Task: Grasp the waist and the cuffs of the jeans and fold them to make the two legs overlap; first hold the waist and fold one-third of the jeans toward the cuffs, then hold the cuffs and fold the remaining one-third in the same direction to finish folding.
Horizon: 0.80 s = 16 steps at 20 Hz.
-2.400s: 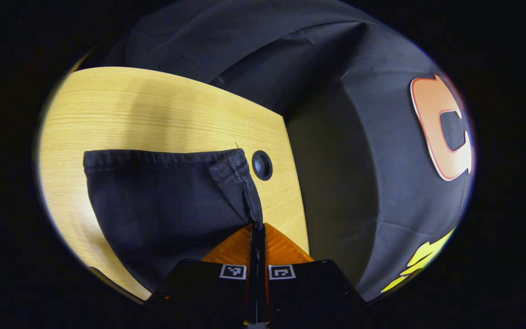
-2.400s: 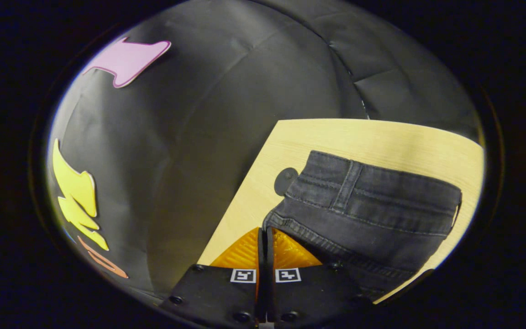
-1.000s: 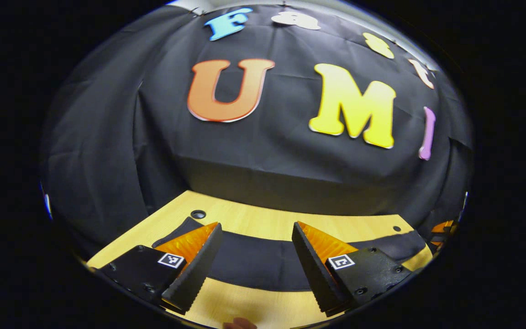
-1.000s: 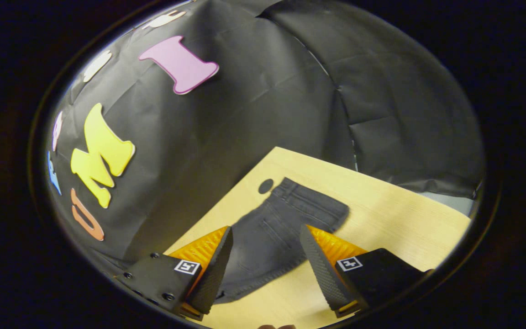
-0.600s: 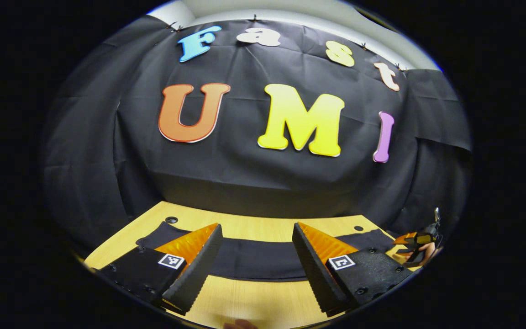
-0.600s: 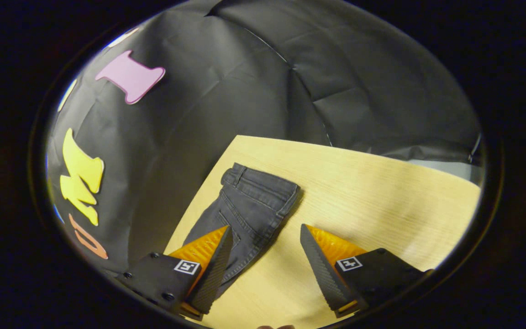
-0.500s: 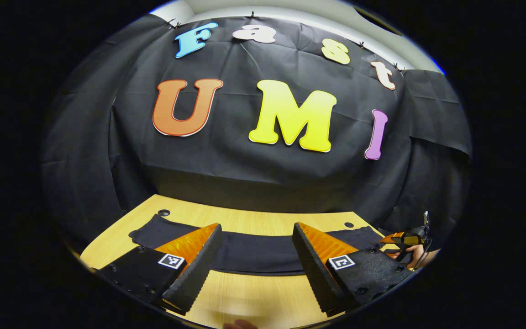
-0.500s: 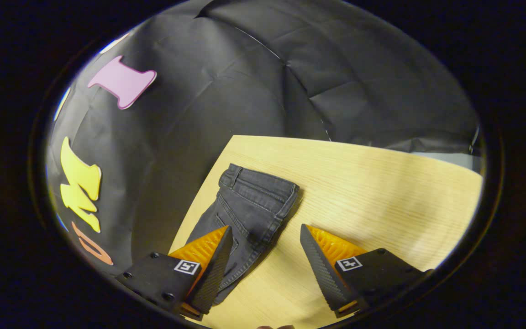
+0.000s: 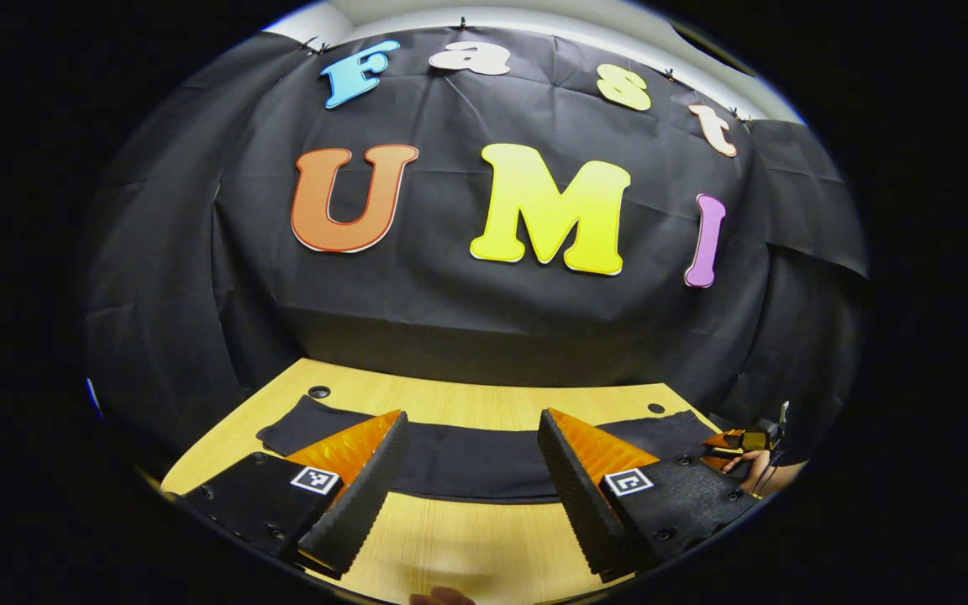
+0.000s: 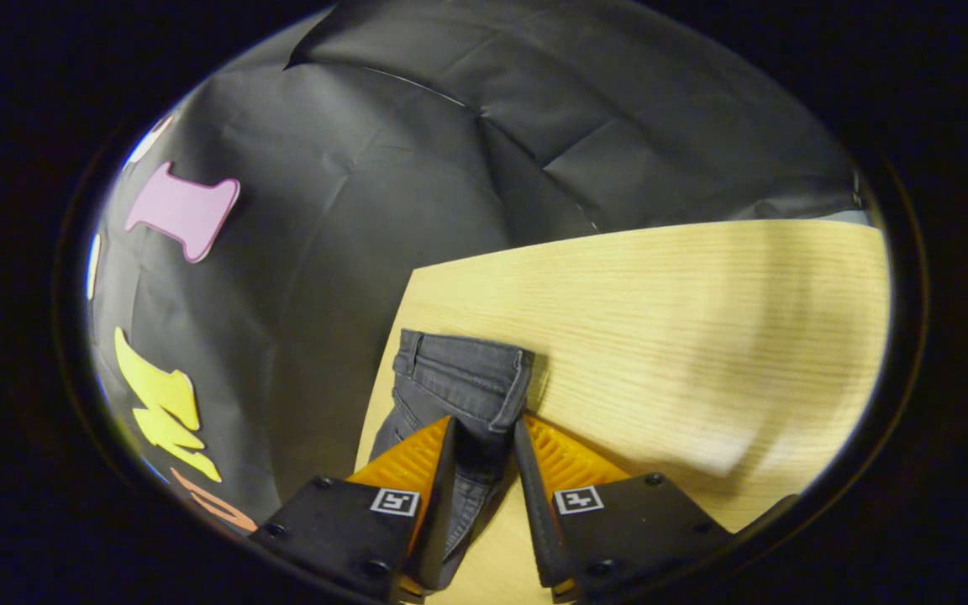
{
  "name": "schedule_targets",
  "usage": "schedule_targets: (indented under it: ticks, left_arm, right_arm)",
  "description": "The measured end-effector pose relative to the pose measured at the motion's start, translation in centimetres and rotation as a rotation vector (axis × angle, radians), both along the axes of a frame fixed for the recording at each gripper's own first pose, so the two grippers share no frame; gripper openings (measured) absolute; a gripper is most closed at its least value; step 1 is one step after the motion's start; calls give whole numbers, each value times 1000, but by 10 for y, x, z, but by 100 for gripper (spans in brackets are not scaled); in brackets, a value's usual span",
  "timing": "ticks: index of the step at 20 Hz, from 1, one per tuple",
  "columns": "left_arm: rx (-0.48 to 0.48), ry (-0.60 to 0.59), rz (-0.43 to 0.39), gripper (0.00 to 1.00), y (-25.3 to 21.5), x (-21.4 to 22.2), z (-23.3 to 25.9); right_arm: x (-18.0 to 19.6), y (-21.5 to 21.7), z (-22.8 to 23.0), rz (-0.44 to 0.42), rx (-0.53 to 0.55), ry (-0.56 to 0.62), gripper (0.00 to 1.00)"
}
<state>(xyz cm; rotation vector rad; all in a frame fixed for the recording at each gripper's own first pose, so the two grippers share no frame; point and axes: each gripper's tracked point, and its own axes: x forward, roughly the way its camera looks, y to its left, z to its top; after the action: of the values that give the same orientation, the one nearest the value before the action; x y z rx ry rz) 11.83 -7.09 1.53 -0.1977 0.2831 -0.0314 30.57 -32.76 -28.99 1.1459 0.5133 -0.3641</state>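
Dark grey jeans [image 9: 467, 458] lie flat as a long strip across the far side of the wooden table [image 9: 467, 395], legs overlapped. My left gripper [image 9: 471, 416] hangs open and wide above the table's near side, short of the strip, holding nothing. Far right in the left gripper view, a hand holds my right gripper [image 9: 740, 439] at the strip's end. In the right gripper view the waistband [image 10: 459, 374] lies near the table's left edge. My right gripper [image 10: 484, 420] stands narrowed around the waist's near corner, with denim showing in the gap between its fingers.
Two round cable holes [image 9: 318, 391] [image 9: 656, 408] sit near the table's far corners, by the ends of the jeans. Black cloth wall rises just behind the table. Bare wood [image 10: 660, 336] stretches to the right of the waist.
Both grippers let go of the jeans and drew back, leaving them flat. In the last half second my right gripper moved down onto the waist and its fingers narrowed; the left stayed open.
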Motion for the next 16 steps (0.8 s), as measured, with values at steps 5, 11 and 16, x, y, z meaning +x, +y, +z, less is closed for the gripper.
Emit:
schedule_targets:
  ticks: [5, 11, 16]
  left_arm:
    - [-21, 22, -1, 99, 4, 3, -5]
    - [-40, 28, 21, 99, 20, 2, -8]
    - [-62, 21, 47, 99, 36, -5, -8]
  right_arm:
    - [3, -2, 4, 25, -98, 17, 17]
    - [8, 6, 39, 69, -246, 6, 2]
    - [12, 44, 112, 166, -397, -105, 2]
